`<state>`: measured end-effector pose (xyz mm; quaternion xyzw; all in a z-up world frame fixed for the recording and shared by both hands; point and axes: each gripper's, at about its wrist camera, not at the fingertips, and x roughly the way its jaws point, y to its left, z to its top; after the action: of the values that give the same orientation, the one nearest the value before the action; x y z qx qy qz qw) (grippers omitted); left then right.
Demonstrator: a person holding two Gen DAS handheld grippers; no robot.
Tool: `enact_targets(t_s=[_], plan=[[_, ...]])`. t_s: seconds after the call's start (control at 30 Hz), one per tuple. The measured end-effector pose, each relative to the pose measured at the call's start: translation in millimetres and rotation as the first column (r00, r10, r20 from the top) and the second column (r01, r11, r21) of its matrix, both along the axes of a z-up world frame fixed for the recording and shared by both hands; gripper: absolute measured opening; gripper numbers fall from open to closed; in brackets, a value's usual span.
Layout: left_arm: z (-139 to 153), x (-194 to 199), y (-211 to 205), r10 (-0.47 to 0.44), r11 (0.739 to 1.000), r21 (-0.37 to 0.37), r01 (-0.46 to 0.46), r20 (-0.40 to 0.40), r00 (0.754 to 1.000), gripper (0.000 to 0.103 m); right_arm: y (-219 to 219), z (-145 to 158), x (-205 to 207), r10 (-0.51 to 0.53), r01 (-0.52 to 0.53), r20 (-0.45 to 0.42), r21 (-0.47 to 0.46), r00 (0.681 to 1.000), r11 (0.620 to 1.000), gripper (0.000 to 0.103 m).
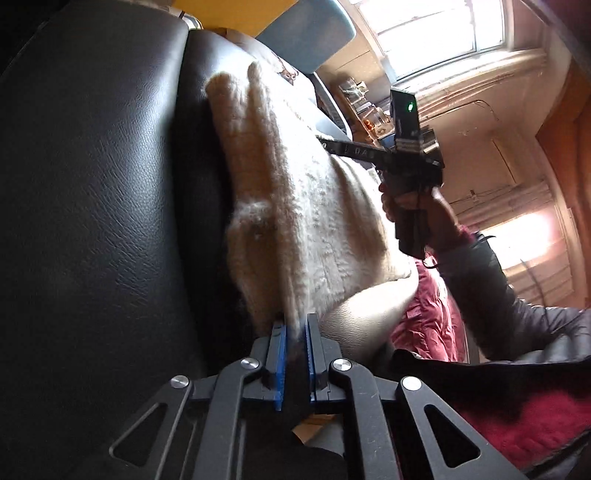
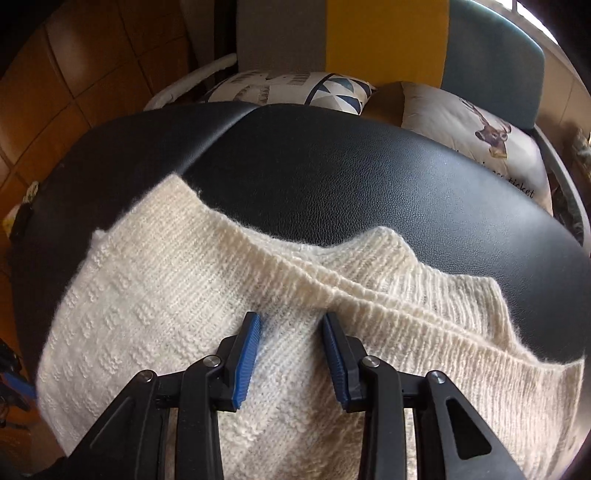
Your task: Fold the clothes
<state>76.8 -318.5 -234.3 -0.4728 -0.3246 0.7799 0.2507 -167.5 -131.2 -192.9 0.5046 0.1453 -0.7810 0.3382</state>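
A cream knitted sweater lies spread over a black leather seat. My left gripper is shut on the sweater's near edge, with fuzzy knit pinched between its blue pads. In the right wrist view the sweater fills the lower half, its ribbed hem bunched in folds. My right gripper rests on the knit just short of that hem, jaws well apart and open. From the left wrist view the right gripper reaches onto the sweater's far side, held by a person's hand.
The black leather seat curves away beyond the sweater. Two printed cushions lie behind it against a grey, yellow and blue backrest. A dark red garment sits beside the sweater. A bright window is behind.
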Motion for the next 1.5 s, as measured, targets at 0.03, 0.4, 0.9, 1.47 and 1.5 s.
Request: enact_targets(t_s=[0.03,0.4,0.9,1.47,1.5], plan=[[8.3,-1.3,-6.0,0.020,1.000,0.007,-0.020,-0.020,1.000,0.012,3.0,3.2,-1.0,-0.009,0.009,0.006,-0.018,1.000,1.000,0.035],[56.4,-111.2,24.0,0.110,0.973,-0.189,-0.131,-0.122,0.986,0.037,76.8,34.3,27.3,-0.019,0.016,-0.040,-0.067,0.999,0.998,0.035],[23.2,-135.5,9.7,0.288,0.898,-0.351,-0.265,0.015,0.958,0.033,197.2,38.2,17.0,-0.180,0.187,0.052,-0.243,0.982,0.952,0.035],[17.9,-111.5,-13.2,0.328,0.923,-0.240,-0.302,0.076,0.942,0.079,275.3,2.5,-2.3,-0.204,0.210,0.072,-0.093,0.976,0.973,0.036],[17.3,-110.7,-13.6,0.321,0.927,-0.233,-0.295,0.080,0.944,0.079,277.1,1.5,-1.5,-0.209,0.216,0.072,-0.106,0.975,0.971,0.036]])
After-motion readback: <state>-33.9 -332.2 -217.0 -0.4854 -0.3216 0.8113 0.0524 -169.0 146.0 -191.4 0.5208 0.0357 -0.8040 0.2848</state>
